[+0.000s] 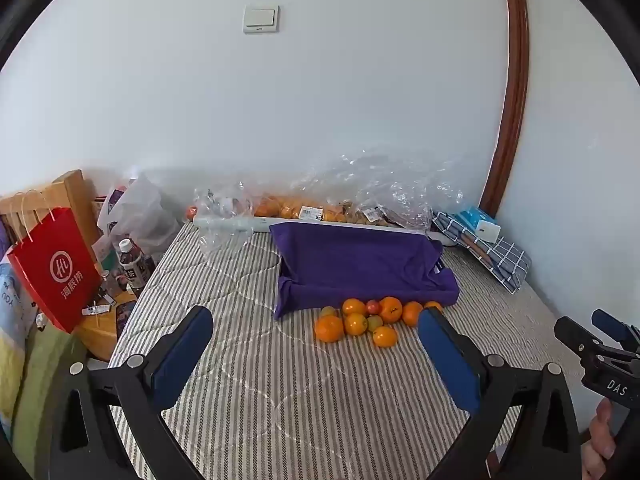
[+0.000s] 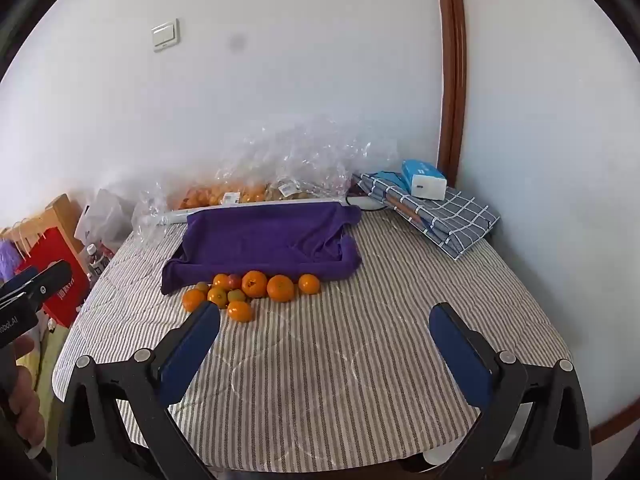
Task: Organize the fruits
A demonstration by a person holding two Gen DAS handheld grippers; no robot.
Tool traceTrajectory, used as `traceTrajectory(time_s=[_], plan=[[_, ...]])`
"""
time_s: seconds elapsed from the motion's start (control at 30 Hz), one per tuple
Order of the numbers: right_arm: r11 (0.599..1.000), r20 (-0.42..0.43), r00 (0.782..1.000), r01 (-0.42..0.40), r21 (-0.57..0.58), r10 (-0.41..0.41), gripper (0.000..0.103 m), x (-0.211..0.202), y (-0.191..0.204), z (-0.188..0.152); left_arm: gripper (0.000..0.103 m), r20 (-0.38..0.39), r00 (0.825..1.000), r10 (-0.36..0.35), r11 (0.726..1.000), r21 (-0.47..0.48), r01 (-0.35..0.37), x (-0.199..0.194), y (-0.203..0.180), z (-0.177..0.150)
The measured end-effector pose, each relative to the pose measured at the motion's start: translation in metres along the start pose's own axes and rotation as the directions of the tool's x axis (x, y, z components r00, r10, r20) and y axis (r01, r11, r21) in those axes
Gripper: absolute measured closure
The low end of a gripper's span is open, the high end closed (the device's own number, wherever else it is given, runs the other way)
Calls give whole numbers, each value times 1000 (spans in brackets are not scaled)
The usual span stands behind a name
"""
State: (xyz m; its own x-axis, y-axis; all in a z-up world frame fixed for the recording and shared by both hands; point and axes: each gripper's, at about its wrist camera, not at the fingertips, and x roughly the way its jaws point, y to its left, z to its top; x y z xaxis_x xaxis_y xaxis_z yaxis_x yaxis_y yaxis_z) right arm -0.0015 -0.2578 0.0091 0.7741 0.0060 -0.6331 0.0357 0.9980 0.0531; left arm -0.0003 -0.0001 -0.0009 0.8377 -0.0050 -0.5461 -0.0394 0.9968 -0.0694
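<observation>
Both claws spread wide, nothing in either. Left claw (image 1: pixel 316 320) and right claw (image 2: pixel 325 318) hover over the grey-and-white striped quilted bench cover (image 2: pixel 320 360), well short of the fruit. The small orange and reddish-green round fruits (image 1: pixel 370 320) sit in a loose cluster on the stripes, right up against the front edge of the purple cloth-lined tray (image 1: pixel 356 264). Behind the tray, by the wall: crinkly clear plastic bags w/ more orange fruit (image 2: pixel 224 196). Folded blue checked cloth (image 2: pixel 448 216) off to the right.

Home bedroom, striped mattress (image 2: pixel 320 360), wall switch (image 1: pixel 261 19), shopping bag (image 1: pixel 56 268)
</observation>
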Motion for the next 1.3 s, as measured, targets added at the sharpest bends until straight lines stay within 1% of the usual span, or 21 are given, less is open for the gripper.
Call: traceTrajectory(time_s=[0.07,0.17,0.23,0.33,0.4,0.47,0.57,0.67,0.77,0.97,1.17,1.3], plan=[[1000,-5,1000,2,4,-2,0,0,0,0,0,-13,1000,11,1000,6,-11,1,-1,1],[1000,2,1000,-5,9,5,0,0,1,0,0,-11,1000,1,1000,17,-1,-1,-8,7],[1000,7,1000,-5,7,5,0,-1,1,1,0,-8,1000,19,1000,18,-19,-2,-12,10],[1000,4,1000,-8,12,8,0,-3,3,2,0,2,1000,25,1000,-1,-25,-4,-6,6],[1000,-1,1000,-11,12,11,0,-3,1,2,0,-4,1000,31,1000,-5,-31,-3,-5,7],[1000,1,1000,-11,14,11,0,-3,-3,3,0,-6,999,48,999,-5,-48,-2,-5,8],[1000,8,1000,-7,3,7,0,-10,3,2,0,6,998,68,998,-17,-68,-5,-3,8],[1000,3,1000,-9,4,9,0,-9,4,2,0,21,998,61,998,-34,-60,-9,1,8],[1000,6,1000,-3,3,3,0,-7,5,0,0,40,998,56,998,-24,-55,-12,0,4],[1000,5,1000,-1,3,1,0,-6,6,-3,0,51,997,60,998,-9,-60,-12,-1,4],[1000,25,1000,-1,-5,2,0,-10,5,-6,0,50,998,30,1000,-2,-30,-12,-6,1],[1000,26,1000,-4,2,4,0,-11,3,-5,0,60,998,28,1000,6,-29,-14,-10,-2]])
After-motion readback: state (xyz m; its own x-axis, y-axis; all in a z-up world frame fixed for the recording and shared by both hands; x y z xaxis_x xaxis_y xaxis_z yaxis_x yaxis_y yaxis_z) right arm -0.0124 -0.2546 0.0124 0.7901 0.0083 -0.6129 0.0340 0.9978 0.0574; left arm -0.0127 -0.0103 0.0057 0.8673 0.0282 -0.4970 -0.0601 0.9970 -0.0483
